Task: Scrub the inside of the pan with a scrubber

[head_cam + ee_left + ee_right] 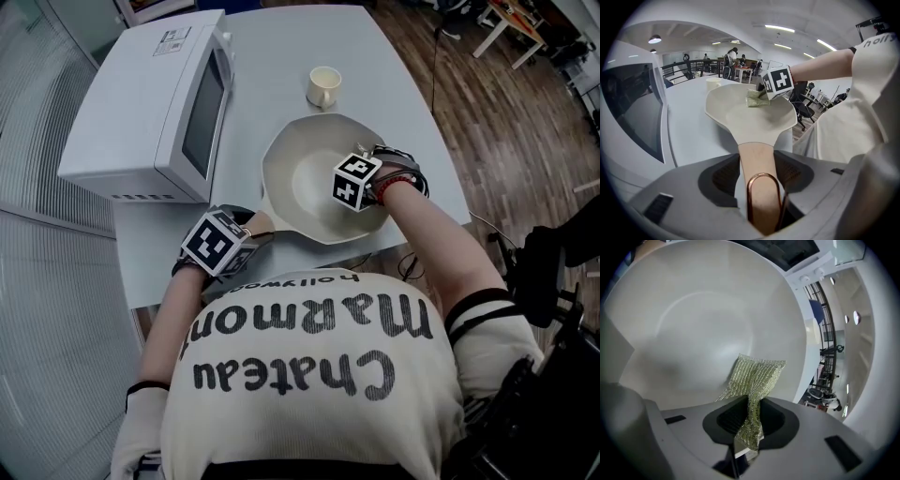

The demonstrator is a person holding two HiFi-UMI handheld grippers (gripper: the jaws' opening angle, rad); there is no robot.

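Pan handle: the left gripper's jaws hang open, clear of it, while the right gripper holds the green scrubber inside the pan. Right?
No. The left gripper view shows the jaws of the left gripper closed on the pan handle, not clear of it. The rest is correct: the right gripper holds the green scrubber inside the pan.

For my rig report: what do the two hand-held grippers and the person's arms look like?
The left hand-held gripper and the right hand-held gripper each have a grey moulded body with dark ribbed pads and a cube of black-and-white square markers. The right wrist wears a red band and black straps. The T-shirt is cream, short-sleeved, with black lettering.
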